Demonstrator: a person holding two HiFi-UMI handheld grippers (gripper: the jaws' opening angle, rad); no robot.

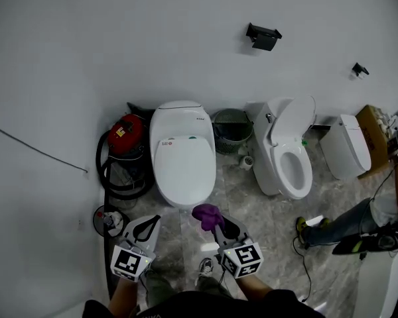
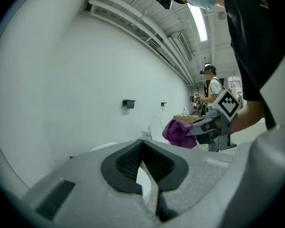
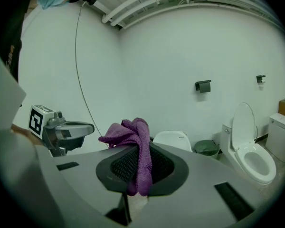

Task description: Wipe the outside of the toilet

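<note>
head view looks steeply down on the closed white toilet [image 1: 182, 154] against the wall, with both of my tongs held low in front of its bowl and neither touching it. the right tongs [image 1: 217, 222] are pinching a purple cloth [image 1: 207, 212]. right gripper view shows the fabric clamped between the pads, a bunch spilling over the top and a tail hanging below. i judge it is gripped mid-cloth so that loose fabric, not the tips, meets the porcelain first. the left tongs [image 1: 151, 222] are pressed together with nothing between them and sit off to the left, which leaves the front of the bowl free for the cloth side. by my reading the wiping is not under way: the cloth hangs just before the front rim. the next move calls for laying the bunch on the lid or front curve. a second toilet [image 1: 288, 152], seat up, stands well apart to the right.
</note>
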